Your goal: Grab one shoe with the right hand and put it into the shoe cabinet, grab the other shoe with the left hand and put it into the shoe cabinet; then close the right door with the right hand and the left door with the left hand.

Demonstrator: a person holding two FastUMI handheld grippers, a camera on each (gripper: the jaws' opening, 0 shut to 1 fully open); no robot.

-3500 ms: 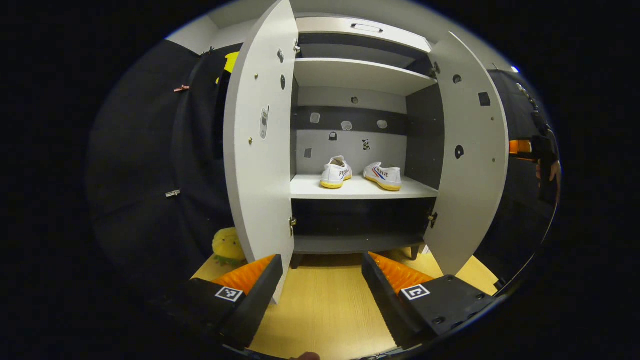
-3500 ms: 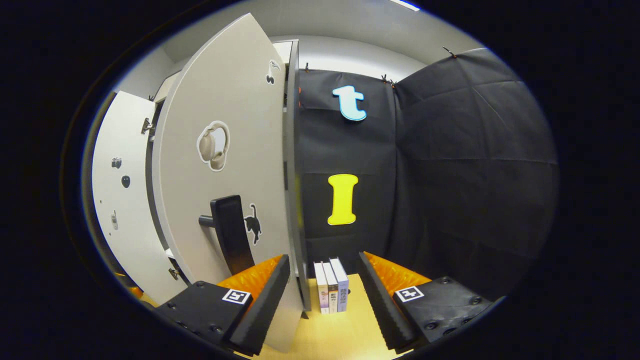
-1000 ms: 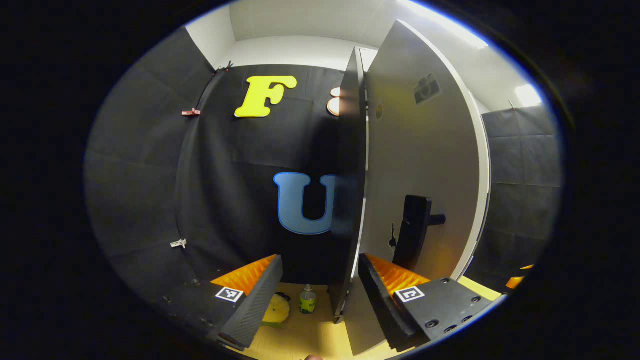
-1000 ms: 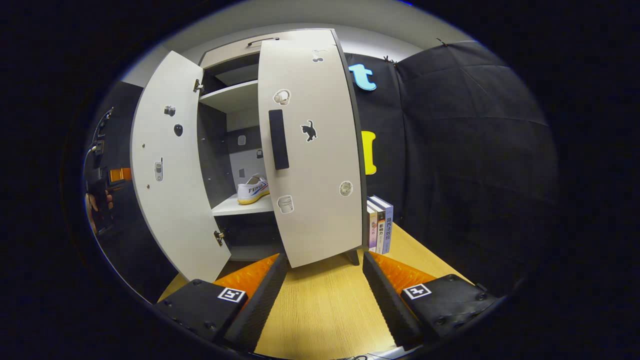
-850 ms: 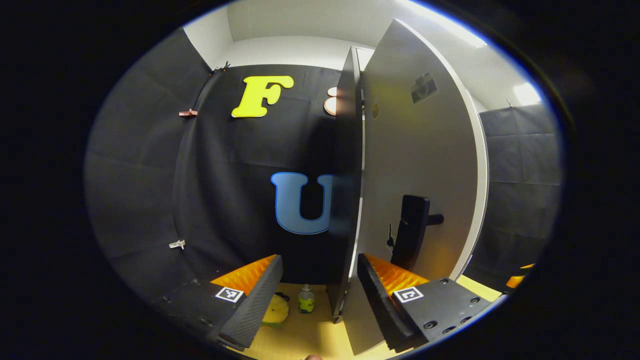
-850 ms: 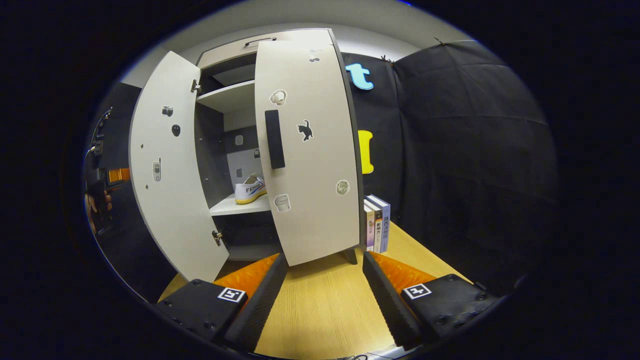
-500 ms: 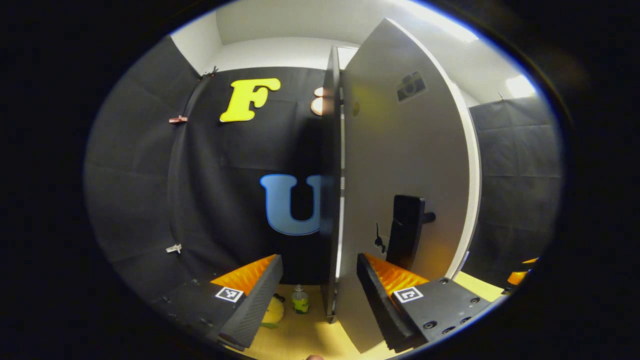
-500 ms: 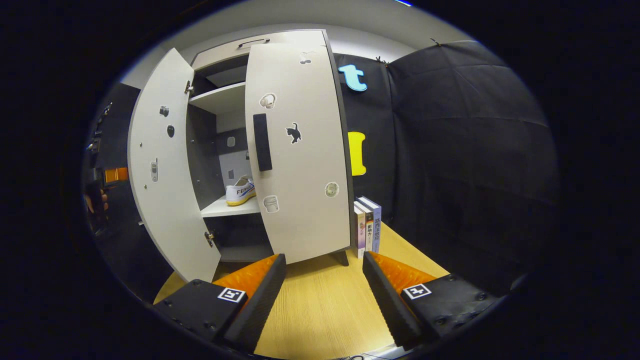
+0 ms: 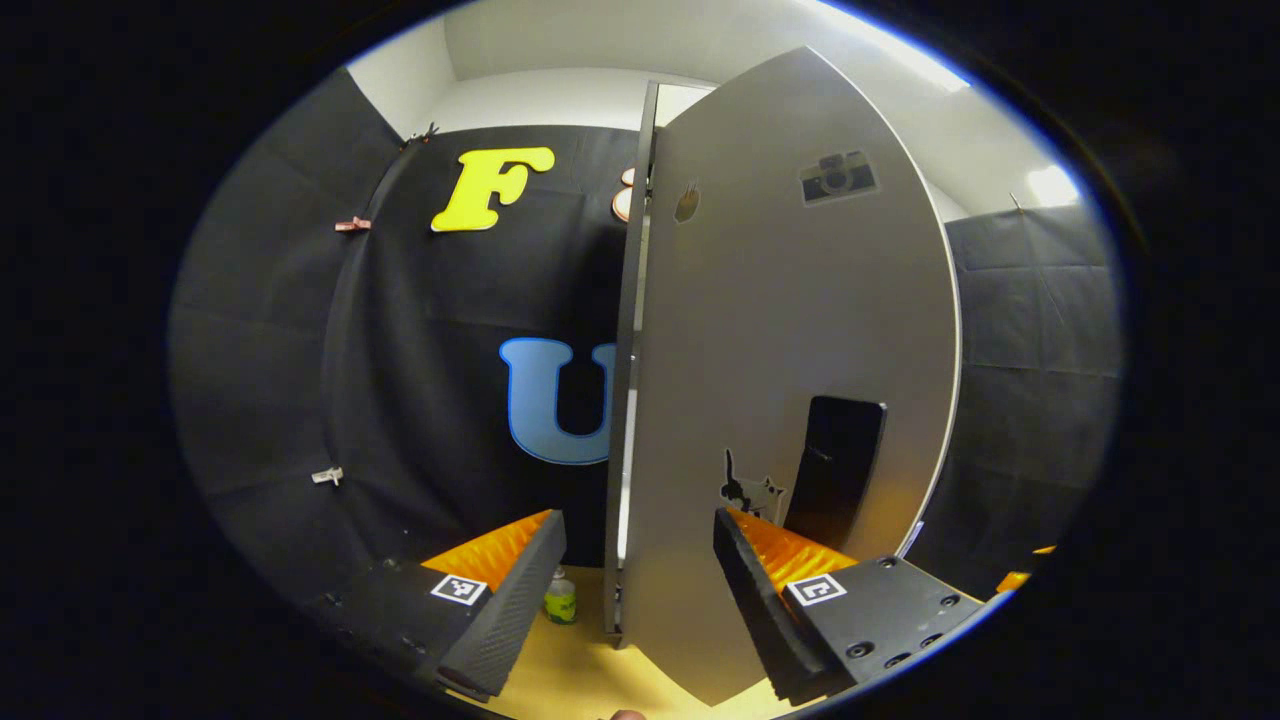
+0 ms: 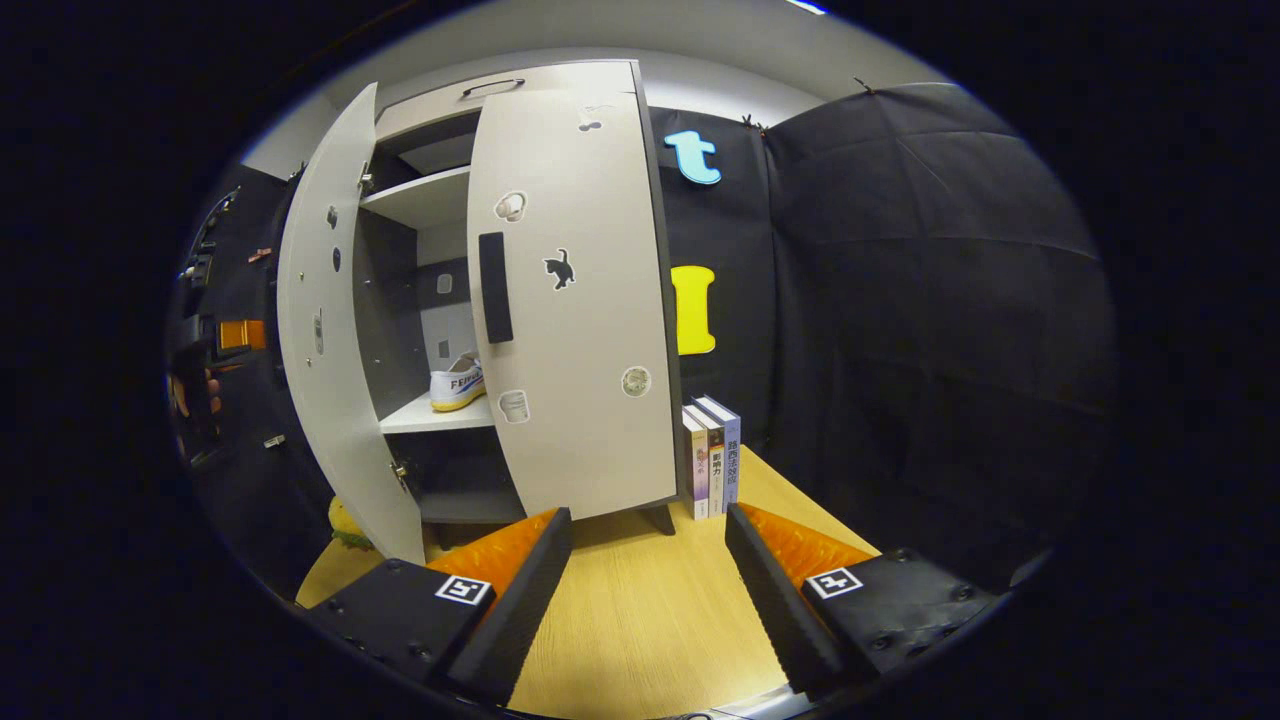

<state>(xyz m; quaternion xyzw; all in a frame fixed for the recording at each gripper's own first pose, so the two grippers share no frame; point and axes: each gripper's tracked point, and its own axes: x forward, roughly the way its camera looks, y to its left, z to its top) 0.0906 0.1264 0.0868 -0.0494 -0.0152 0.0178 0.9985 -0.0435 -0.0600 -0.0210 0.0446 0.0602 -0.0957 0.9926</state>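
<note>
Matt smooth laminate cabinet doors (image 10: 575,300); pale wood-grain floor (image 10: 640,620); black cloth wall (image 10: 930,320); glossy paper books (image 10: 712,455)

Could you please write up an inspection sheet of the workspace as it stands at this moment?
Surface: light wooden floor, bare between the right gripper's fingers.
Job's things: white shoe cabinet; right door nearly closed, left door ajar; white shoe with yellow sole on the shelf.
Clutter: three upright books beside the cabinet; small green bottle; yellow plush toy by the left door.
Grippers: left gripper open, straddling the left door's edge; right gripper open, empty, back from the cabinet.
Cables: nothing seen.
Surroundings: black cloth booth wall.
</note>
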